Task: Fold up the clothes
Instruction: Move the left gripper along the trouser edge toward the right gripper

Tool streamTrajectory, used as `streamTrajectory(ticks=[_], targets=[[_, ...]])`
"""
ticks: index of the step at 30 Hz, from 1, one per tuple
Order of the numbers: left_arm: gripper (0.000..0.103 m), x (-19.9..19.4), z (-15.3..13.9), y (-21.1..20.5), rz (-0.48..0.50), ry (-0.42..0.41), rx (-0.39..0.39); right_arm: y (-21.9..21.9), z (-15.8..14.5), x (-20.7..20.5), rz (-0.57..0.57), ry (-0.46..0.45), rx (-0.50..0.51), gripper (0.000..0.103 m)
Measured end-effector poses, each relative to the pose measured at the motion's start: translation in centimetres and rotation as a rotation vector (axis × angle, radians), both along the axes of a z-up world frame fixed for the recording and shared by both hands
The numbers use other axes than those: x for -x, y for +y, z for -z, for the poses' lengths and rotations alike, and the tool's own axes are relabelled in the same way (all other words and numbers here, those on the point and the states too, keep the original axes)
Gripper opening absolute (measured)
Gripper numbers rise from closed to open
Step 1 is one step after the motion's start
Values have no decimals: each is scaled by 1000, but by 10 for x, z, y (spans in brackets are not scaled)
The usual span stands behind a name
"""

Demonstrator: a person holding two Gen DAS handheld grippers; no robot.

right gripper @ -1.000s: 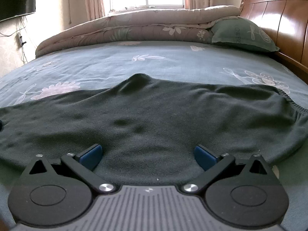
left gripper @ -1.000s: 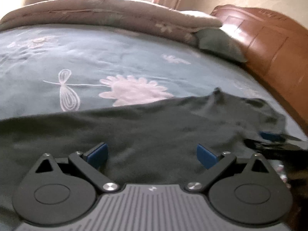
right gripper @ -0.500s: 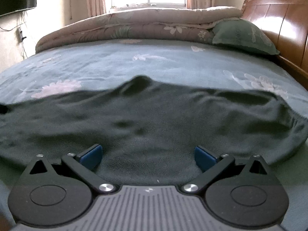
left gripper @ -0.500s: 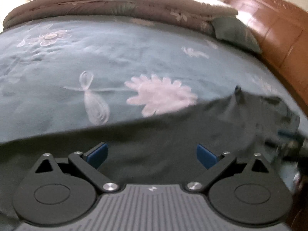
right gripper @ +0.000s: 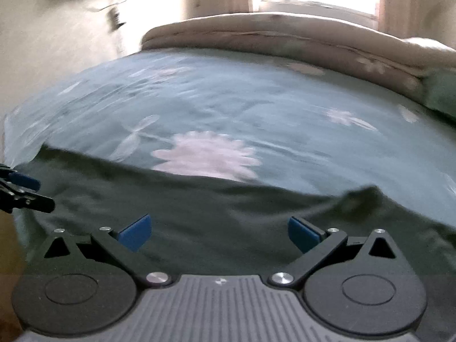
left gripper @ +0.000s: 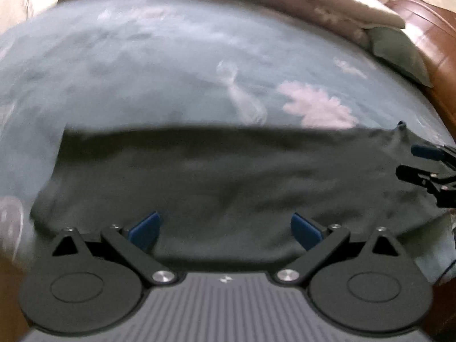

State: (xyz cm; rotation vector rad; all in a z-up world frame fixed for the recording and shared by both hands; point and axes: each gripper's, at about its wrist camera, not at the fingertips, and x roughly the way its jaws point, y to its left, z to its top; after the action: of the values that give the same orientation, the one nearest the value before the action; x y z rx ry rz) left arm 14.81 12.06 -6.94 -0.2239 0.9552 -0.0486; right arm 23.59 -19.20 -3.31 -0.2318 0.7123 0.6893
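Plainly, the left gripper (left gripper: 225, 229) has its blue fingers (left gripper: 144, 229) spread wide over the near edge of the dark green garment (left gripper: 228, 176), which lies flat as a wide band across the near part of the blue-green floral bedsheet (left gripper: 171, 71), pinching nothing. Further right, the right gripper (right gripper: 219, 232) likewise has its fingers (right gripper: 302, 233) wide apart and empty above the same garment (right gripper: 228, 213), whose far edge crosses a pink flower print (right gripper: 205, 154). Beyond, a folded beige quilt (right gripper: 285, 34) lies at the far end, with a green pillow (left gripper: 399, 51) and a wooden headboard (left gripper: 433, 28) at the far right.
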Motion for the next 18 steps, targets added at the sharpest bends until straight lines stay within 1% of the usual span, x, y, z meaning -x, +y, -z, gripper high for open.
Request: streamTrajectory(ticks=[2,3,5,7,9,11,14,16,18], targets=[[98,8,-3,8,15,-11,35,13,3,1,-26,25,32,103],[98,9,-5,12,13,-19,33,18,6,1,-37,40,48,103],[98,6,-8,21,-12,-42,-9,25,11,-1,-41,76,82,103],[98,4,-4,32,-49,-28,-26,30,15,0,-29,94,102,103],[98,9,1,41,-63,-16,-24,32,15,1,-14,108,107,103],[98,17,-1,46,-36,-30,-4,34,16,2,-7,120,124,103],[98,17,-7,53,-31,-54,5,39,18,4,-2,130,167,103],[98,13,-8,61,-54,-75,1,42,18,3,10,137,178,103],[98,13,-1,71,-91,-46,1,44,19,2,23,144,188,103]])
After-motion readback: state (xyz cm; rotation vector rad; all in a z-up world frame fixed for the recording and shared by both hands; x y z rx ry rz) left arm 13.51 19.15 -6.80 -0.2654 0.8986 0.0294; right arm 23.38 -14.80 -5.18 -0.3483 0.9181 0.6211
